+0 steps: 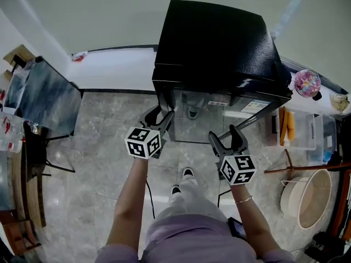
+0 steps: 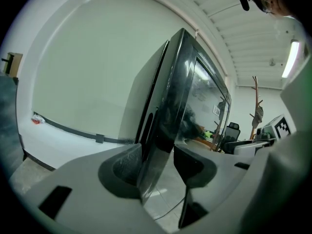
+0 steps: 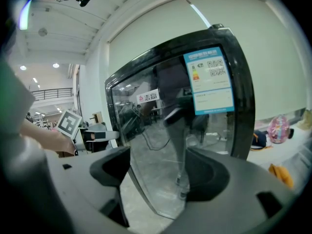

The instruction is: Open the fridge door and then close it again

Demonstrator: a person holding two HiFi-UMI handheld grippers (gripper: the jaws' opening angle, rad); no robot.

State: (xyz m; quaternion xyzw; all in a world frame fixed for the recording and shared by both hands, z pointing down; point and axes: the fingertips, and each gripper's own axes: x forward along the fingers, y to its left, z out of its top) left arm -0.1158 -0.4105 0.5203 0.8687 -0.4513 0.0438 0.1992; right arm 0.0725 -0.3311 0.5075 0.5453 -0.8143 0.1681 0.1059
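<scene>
A black fridge (image 1: 214,43) with a glass door (image 1: 205,114) stands against the wall, and the door sits flush on the body. My left gripper (image 1: 162,115) is at the door's left edge. In the left gripper view that edge (image 2: 158,130) runs between the jaws of the left gripper (image 2: 157,165), one pad (image 2: 127,162) behind it and the other in front, both against it. My right gripper (image 1: 230,141) hovers in front of the door's right half. In its own view the right gripper (image 3: 156,172) stands open before the glass (image 3: 170,130), holding nothing.
A dark table (image 1: 46,97) stands at the left. At the right are a clear box (image 1: 299,130) with orange items, a round basin (image 1: 310,199) and a pink ball (image 1: 307,83). The person's feet (image 1: 186,174) stand on the tiled floor just before the fridge.
</scene>
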